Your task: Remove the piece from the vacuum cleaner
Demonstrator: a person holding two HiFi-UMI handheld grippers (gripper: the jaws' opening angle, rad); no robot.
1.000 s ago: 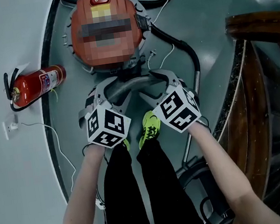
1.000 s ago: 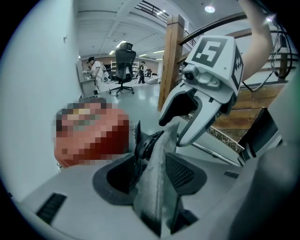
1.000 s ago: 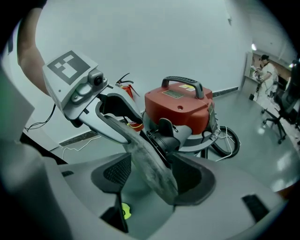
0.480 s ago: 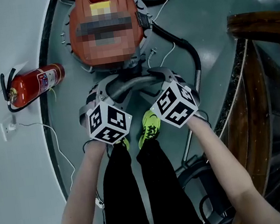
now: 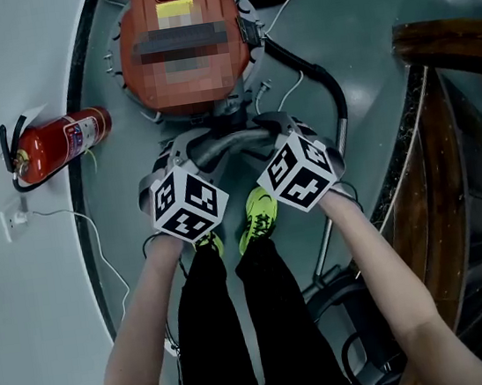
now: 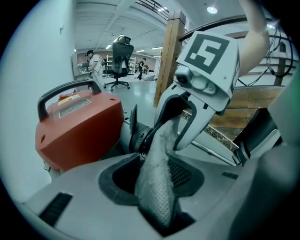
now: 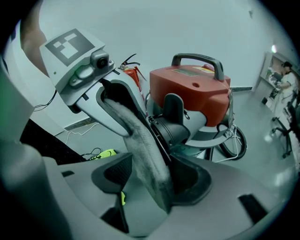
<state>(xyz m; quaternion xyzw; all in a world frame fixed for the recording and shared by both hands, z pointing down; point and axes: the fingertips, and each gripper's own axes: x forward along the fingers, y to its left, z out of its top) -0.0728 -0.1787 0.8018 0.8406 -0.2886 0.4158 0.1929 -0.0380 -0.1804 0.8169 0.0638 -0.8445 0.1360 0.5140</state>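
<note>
dusty grey bent tube (image 5: 230,144) lies crosswise; right gripper (image 7: 157,176) straddles it, jaws apart; my left gripper (image 6: 152,176) has jaws just closing round it.

**Both grippers angled down, jaws apart around hose**

My left gripper (image 6: 154,180) points steeply down with its marker cube facing up. Its jaws have just been closing, with the grey hose (image 5: 230,147) between them and a gap showing at one pad. My right gripper (image 7: 152,180) sits close beside it, also tilted down, jaws apart around the same hose, not clamped. My left forearm (image 5: 141,335) and right forearm (image 5: 386,273) are bare and stretched forward.
</note>
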